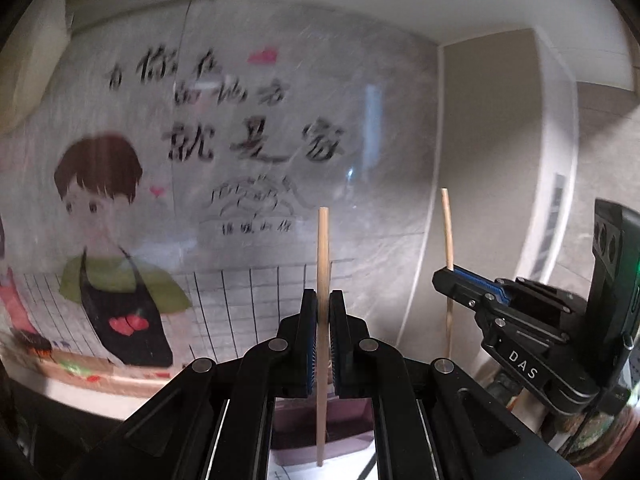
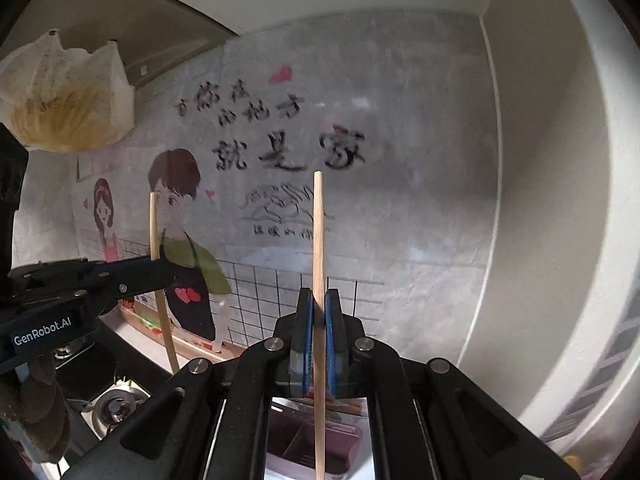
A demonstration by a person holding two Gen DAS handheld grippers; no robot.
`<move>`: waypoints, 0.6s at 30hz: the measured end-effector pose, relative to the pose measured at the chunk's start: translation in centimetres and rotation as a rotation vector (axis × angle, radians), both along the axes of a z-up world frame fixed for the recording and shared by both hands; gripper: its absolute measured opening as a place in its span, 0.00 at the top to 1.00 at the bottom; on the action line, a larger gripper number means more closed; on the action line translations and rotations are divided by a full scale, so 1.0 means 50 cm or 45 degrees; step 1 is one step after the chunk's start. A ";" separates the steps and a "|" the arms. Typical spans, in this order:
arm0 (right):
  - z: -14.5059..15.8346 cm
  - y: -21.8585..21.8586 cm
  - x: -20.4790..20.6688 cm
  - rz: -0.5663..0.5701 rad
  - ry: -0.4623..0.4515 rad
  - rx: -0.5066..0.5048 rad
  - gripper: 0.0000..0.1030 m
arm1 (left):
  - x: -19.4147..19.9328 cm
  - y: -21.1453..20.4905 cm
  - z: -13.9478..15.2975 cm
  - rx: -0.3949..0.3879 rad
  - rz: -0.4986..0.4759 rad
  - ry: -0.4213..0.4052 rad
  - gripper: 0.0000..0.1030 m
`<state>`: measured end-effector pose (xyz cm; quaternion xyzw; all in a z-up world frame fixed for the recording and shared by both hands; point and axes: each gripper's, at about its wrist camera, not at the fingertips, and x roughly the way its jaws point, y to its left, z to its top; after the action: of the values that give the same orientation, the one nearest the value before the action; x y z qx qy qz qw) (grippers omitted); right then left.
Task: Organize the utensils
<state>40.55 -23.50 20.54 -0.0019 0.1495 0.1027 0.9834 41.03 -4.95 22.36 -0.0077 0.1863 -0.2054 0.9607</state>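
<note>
A single wooden chopstick (image 1: pixel 322 280) is seen clamped upright between the blue-padded jaws of the left gripper (image 1: pixel 322 312), which are closed hard against it, the stick running from below the jaws to well above them. In the same left wrist view the right gripper (image 1: pixel 450 276) is shown to the right, side-on, pinched shut on a second chopstick (image 1: pixel 447 232) that also stands roughly upright. From the right wrist view the pairing is mirrored: the second chopstick (image 2: pixel 318 248) is held vertical in the closed jaws of the right gripper (image 2: pixel 318 312), while the left gripper (image 2: pixel 156 270) is seen at the left edge, its stick (image 2: pixel 154 224) gripped partway up and leaning slightly. The two sticks are kept apart, one in each tool, both raised in the air. Below and just beyond the right gripper's fingers a pink divided utensil holder (image 2: pixel 344 444) is partly seen, with what appear to be further chopsticks lying near its far edge. To the lower left a gas hob burner (image 2: pixel 116 402) is visible on a dark cooktop, and a gloved hand (image 2: pixel 36 408) is glimpsed under the left tool. Behind everything a grey wall sticker (image 2: pixel 280 152) with cartoon figures, hearts and blurred Chinese lettering is spread across the tiled wall, and a stained paper filter (image 2: pixel 68 96) is seen hanging under the hood at upper left
</note>
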 end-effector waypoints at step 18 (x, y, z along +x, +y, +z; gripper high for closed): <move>-0.244 -0.021 0.165 0.038 0.259 0.030 0.96 | 0.211 -0.008 -0.254 -0.002 0.019 0.314 0.94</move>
<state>48.81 -24.56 8.35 0.0177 0.2472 0.1188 0.9615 51.57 -5.33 9.67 -0.0352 0.3028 -0.1958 0.9320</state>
